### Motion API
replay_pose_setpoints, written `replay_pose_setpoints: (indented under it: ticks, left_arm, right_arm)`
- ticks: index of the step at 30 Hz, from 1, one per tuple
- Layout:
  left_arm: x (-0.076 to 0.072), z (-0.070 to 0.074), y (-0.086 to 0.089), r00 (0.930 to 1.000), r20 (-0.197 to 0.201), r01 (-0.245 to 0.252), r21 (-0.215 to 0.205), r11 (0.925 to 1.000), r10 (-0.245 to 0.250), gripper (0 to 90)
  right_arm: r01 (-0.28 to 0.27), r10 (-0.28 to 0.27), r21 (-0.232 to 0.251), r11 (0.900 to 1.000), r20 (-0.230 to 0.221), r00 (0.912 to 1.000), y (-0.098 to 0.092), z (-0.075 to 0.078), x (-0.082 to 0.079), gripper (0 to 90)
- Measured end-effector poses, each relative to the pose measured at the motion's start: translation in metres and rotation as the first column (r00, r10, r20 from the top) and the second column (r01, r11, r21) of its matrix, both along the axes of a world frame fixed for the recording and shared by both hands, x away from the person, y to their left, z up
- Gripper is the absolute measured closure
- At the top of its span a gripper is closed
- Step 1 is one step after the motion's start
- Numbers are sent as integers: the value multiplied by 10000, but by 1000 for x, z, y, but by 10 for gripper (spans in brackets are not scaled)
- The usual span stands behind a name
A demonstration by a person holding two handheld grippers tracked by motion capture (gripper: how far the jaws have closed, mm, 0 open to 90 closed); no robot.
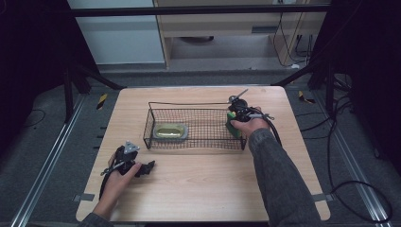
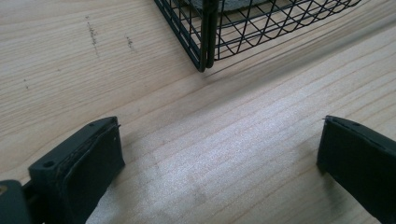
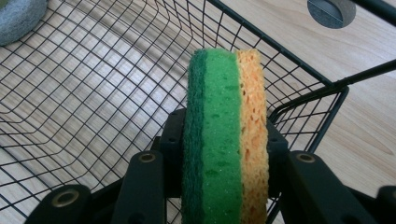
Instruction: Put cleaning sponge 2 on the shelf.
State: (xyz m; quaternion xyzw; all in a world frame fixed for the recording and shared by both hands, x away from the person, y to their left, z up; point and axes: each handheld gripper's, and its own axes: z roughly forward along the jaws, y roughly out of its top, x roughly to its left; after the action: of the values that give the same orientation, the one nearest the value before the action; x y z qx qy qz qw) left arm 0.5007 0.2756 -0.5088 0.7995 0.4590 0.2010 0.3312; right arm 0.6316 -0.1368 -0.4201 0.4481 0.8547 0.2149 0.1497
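My right gripper (image 1: 235,119) is shut on a sponge (image 3: 226,135) with a green scouring side and a yellow side, held on edge over the right end of a black wire basket (image 1: 196,105). In the high view the sponge (image 1: 231,124) shows green at the basket's right wall. An oval olive-green pad (image 1: 170,131) lies on the basket floor at its left end. My left gripper (image 1: 147,167) rests low on the wooden table near the front left, jaws wide apart with bare wood between its fingertips (image 2: 100,154). A corner of the basket (image 2: 205,42) stands ahead of it.
The wooden table (image 1: 203,184) has bare room in front of the basket. A round hole (image 3: 331,10) is cut in the tabletop beyond the basket's right corner. Cables trail on the floor to the right of the table.
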Motion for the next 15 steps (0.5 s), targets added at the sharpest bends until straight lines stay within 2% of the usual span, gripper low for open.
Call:
replay_pose_setpoints:
  ticks: [10, 15]
  left_arm:
    - [0, 0, 0, 10000, -2, 5, 4, 10000, -5, 0]
    - [0, 0, 0, 10000, 1, 10, 10, 10000, -10, 0]
  right_arm:
    - [12, -12, 16, 10000, 42, 10000, 0, 3, -1, 577]
    - [71, -71, 31, 10000, 99, 9999, -2, 10, -6, 549]
